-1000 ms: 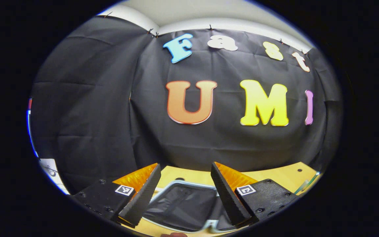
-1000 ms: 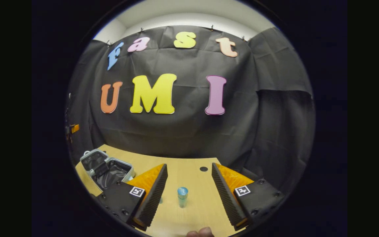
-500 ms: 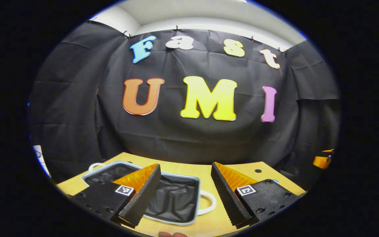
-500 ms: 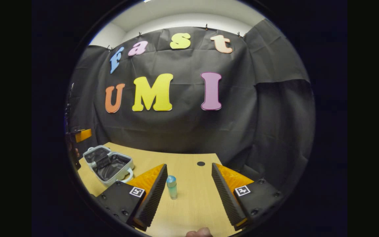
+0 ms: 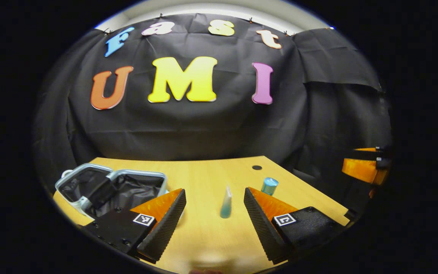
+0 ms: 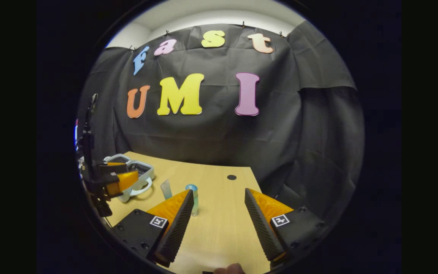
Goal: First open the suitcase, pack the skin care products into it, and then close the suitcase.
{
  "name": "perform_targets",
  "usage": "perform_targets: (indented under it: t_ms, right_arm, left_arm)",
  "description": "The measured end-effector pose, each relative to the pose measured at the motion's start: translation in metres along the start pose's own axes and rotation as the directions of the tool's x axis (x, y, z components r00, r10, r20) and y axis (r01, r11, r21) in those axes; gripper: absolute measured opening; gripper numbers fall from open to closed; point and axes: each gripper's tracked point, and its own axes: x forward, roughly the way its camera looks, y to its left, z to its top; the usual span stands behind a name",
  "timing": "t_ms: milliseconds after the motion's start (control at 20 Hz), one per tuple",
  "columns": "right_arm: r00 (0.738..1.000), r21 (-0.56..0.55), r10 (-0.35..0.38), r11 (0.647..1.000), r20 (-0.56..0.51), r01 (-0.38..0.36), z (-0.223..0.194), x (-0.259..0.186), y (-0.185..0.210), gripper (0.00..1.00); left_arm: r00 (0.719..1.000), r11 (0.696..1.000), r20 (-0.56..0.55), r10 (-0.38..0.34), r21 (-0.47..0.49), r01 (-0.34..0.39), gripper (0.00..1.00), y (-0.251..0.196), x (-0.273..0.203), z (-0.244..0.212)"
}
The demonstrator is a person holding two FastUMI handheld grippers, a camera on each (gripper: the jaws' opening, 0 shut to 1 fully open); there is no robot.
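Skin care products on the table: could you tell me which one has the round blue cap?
The short bottle, standing right of the slim tapered tube, which narrows to a flat top.

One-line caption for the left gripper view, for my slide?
Open left tongs face a tube and a capped bottle on the table; open suitcase at left.

The left gripper (image 5: 214,203) is held above a wooden table (image 5: 203,243), and its two fingers are wide apart with nothing between them. A thin tube (image 5: 226,202) stands up on the table in the gap. A small bottle with a blue cap (image 5: 268,186) stands near it, just behind the finger on that side. The suitcase (image 5: 107,188) lies open on the far side, dark inside. The right gripper (image 5: 365,167) peeks in at the edge.
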Motion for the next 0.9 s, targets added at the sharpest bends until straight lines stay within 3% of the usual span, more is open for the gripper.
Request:
perform_targets:
  t_ms: [300,650,900]
  right_arm:
    - [0.997,0.009,-0.025,1.0,-0.067,0.026,-0.029,-0.01,-0.007,0.81]
    - [0.992,0.006,-0.071,0.997,-0.105,0.072,-0.041,-0.014,-0.026,0.8]
    - [0.987,0.01,-0.108,0.994,-0.122,0.11,-0.045,-0.013,-0.039,0.8]
  left_arm:
    - [0.987,0.997,-0.158,-0.014,-0.075,0.002,0.98,-0.011,0.069,-0.073]
    - [0.962,0.993,-0.273,0.013,-0.108,-0.044,0.98,-0.008,0.118,-0.108]
    - [0.946,0.987,-0.324,0.004,-0.149,-0.055,0.9,-0.007,0.131,-0.12]
